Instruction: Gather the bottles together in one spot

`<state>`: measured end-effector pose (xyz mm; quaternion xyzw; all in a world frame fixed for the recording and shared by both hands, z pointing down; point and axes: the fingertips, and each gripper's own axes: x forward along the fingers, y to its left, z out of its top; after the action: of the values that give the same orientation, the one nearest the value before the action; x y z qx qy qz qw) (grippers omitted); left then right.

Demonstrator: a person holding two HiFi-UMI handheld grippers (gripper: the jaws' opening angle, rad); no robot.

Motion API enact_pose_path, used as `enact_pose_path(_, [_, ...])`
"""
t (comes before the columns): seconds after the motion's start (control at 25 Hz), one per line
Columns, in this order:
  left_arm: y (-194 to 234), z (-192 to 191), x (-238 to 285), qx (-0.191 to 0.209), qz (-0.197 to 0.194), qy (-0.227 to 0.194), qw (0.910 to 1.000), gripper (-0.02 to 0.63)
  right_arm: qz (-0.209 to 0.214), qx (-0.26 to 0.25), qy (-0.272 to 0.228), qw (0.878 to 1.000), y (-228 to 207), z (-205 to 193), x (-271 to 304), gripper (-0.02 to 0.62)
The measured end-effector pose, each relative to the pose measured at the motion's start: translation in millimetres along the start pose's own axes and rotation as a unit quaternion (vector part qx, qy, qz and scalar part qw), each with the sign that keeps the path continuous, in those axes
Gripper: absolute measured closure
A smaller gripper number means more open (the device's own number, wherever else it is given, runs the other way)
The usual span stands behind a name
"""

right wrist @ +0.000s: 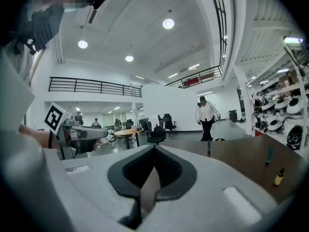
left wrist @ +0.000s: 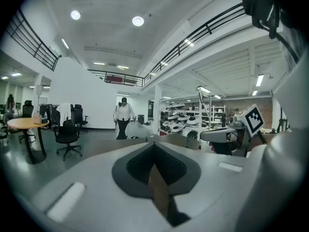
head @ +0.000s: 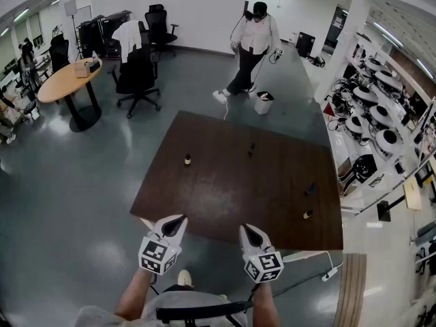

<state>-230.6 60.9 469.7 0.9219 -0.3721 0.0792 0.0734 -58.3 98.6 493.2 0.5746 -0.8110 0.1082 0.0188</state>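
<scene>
Your left gripper (head: 170, 225) and right gripper (head: 253, 233) hover at the near edge of the dark brown wooden table (head: 225, 199), jaws pressed together and empty. Small upright bottles stand well apart: an amber bottle (head: 308, 214) and a dark bottle (head: 310, 190) by the right edge, a second dark bottle (head: 251, 148) and a second amber bottle (head: 187, 159) farther in. Reaching with the jaws together would likely topple one, and those by the right edge could roll off.

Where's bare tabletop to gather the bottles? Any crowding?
Free: the table middle and near-left corner, bordered by the left bottle, far bottle and near edge. Most crowded: right side, where the right bottle and near-right bottle stand close.
</scene>
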Motion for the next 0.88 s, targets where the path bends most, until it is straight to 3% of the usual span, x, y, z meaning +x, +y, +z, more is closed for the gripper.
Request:
enact_pose_path(0.24, [4.9,-0.6,1.1,-0.004,-0.002,0.000,1.0000,0.606,0.012,0.024,-0.014,1.000,3.3,8.7,3.8,0.594])
enact_pose_path(0.64, [38.3,-3.9,-6.9,-0.016,-0.002,-0.002,0.9999,0.606,0.031,0.015,0.008,0.999,31.8,4.9,30.4,0.594])
enact_pose_path(0.88, [71.9,-17.8,-11.4,-0.020,-0.001,0.004,0.9998,0.606,0.010,0.017,0.004,1.000,47.5,0.5,52.2,0.594])
